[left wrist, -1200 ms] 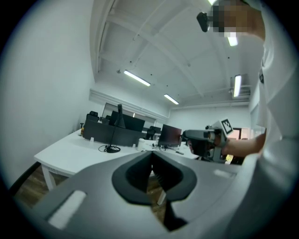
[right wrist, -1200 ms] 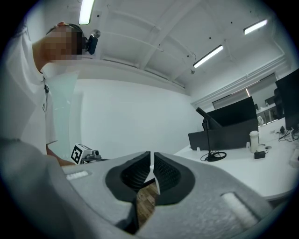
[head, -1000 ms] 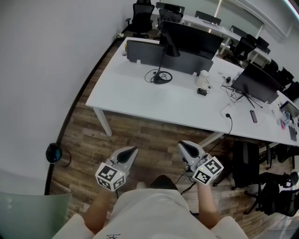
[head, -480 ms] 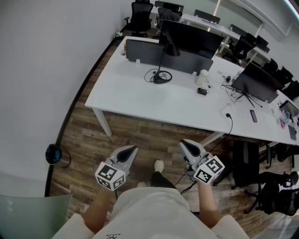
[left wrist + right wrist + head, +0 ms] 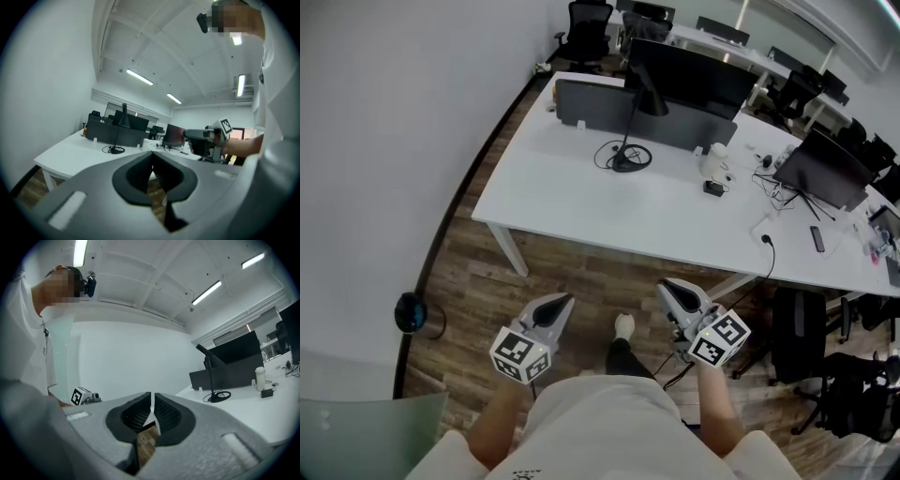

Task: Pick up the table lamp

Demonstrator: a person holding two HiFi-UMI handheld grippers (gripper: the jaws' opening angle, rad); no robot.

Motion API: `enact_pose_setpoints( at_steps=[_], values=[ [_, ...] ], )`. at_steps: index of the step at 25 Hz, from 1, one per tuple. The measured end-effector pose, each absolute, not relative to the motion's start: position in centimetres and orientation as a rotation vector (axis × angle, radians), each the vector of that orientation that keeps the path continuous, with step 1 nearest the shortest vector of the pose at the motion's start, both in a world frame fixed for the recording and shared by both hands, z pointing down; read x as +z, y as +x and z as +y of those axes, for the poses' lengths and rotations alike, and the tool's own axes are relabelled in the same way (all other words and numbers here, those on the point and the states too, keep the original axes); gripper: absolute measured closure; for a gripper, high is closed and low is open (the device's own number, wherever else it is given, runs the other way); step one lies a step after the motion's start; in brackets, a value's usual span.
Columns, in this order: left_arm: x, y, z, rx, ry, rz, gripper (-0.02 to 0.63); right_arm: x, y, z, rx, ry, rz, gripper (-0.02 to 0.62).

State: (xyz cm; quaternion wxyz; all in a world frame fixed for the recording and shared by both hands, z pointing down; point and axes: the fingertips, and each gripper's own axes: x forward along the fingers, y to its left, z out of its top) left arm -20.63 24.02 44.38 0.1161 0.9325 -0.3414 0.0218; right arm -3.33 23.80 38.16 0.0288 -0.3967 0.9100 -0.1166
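Two grippers hang low in front of the person, above a wooden floor point(image 5: 572, 267) and well short of the white tabletop point(image 5: 572, 202).

At the far left of the head view, a dark round bin point(image 5: 411, 312) stands on the floor by the curved wall. Next comes the left gripper point(image 5: 567, 300), jaws pressed together with nothing between them. Its own view shows the two pads meeting in a thin seam. A light shoe point(image 5: 623, 326) shows between the two tools. Just right of it, the right gripper point(image 5: 663, 287) is likewise closed on nothing, with only a sliver of floor visible below its pads.

The black table lamp point(image 5: 629, 128) stands upright on the left half of the tabletop, well apart from both grippers. A cable is coiled at its round base, and its thin stem rises in front of a dark grey divider panel point(image 5: 586, 105). To its right stands a white cylindrical container point(image 5: 715, 159), and further right a dark monitor point(image 5: 825, 169) among loose cables.

In the left gripper view the lamp point(image 5: 124, 118) shows above and left of the jaws. In the right gripper view it point(image 5: 211, 380) stands off to the right.
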Motion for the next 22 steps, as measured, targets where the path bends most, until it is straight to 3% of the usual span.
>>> enact_pose_setpoints(
  at_steps=[22],
  values=[
    [44.1, -12.8, 7.0, 0.096, 2.715, -1.052, 0.611, 39.8, 4.6, 6.5, -0.406, -1.161, 2.841, 0.572]
  ],
)
